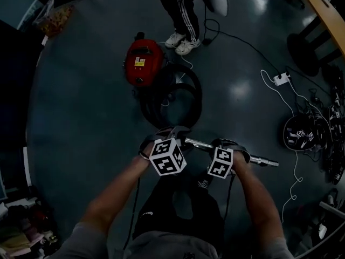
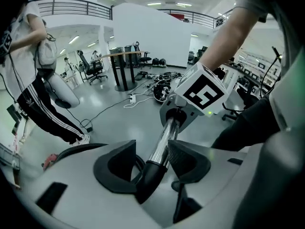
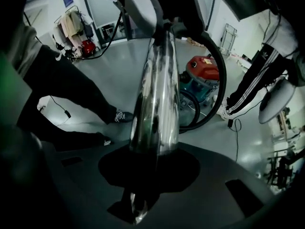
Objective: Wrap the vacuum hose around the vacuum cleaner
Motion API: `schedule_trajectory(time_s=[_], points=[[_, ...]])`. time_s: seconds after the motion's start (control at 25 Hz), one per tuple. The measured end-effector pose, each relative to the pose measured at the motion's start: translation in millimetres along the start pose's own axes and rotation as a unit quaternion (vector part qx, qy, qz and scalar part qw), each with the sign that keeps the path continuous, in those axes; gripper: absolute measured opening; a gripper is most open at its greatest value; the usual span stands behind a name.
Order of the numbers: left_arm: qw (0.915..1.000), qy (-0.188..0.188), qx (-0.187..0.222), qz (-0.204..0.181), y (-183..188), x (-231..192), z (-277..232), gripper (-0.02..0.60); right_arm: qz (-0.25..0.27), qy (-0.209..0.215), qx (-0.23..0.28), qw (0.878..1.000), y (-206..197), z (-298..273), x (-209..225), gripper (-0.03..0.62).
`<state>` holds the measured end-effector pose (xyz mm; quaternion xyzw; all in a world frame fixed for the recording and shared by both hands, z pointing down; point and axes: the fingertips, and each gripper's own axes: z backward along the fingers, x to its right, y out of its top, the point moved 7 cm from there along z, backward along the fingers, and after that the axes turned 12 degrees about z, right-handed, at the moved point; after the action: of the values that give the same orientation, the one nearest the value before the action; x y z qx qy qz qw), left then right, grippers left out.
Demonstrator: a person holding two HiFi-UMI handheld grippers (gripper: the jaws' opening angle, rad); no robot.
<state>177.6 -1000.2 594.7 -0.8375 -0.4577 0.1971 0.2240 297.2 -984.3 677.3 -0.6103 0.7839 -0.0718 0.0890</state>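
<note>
The red vacuum cleaner [image 1: 141,62] stands on the dark floor, and its black hose [image 1: 175,93] lies in loops beside it. The hose ends in a chrome wand tube [image 1: 253,157] that both grippers meet in front of me. My left gripper [image 1: 173,135] is at the hose end of the tube. In the left gripper view the tube's black cuff [image 2: 148,174] lies between the jaws of the left gripper [image 2: 152,163]; it leans on the right pad, with a gap at the left pad. My right gripper [image 3: 147,171] is shut on the chrome tube [image 3: 157,99]. Beyond it are the vacuum cleaner [image 3: 204,69] and the hose [image 3: 217,92].
A person in striped trousers and white shoes [image 1: 182,41] stands just beyond the vacuum. A white power strip [image 1: 281,80] with cables lies at the right, near a heap of gear [image 1: 302,134]. A wooden table [image 1: 323,7] is at the top right, clutter [image 1: 21,236] at the bottom left.
</note>
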Motion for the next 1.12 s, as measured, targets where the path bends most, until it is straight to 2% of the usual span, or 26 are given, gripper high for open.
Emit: schedule_trajectory(time_s=[0.24, 0.56, 0.88, 1.12], points=[[0.9984, -0.003, 0.017, 0.054, -37, -8, -64, 0.199, 0.083, -0.007, -0.038, 0.996, -29, -56, 14, 0.101], [0.9953, -0.003, 0.022, 0.094, -101, -29, -151, 0.199, 0.142, -0.016, -0.049, 0.989, -50, -152, 26, 0.101], [0.9940, -0.008, 0.038, 0.103, -150, -48, -241, 0.199, 0.190, -0.029, -0.040, 0.981, -82, -247, 39, 0.101], [0.9939, -0.038, 0.039, 0.096, -178, -59, -302, 0.199, 0.227, -0.047, -0.044, 0.972, -101, -302, 47, 0.098]])
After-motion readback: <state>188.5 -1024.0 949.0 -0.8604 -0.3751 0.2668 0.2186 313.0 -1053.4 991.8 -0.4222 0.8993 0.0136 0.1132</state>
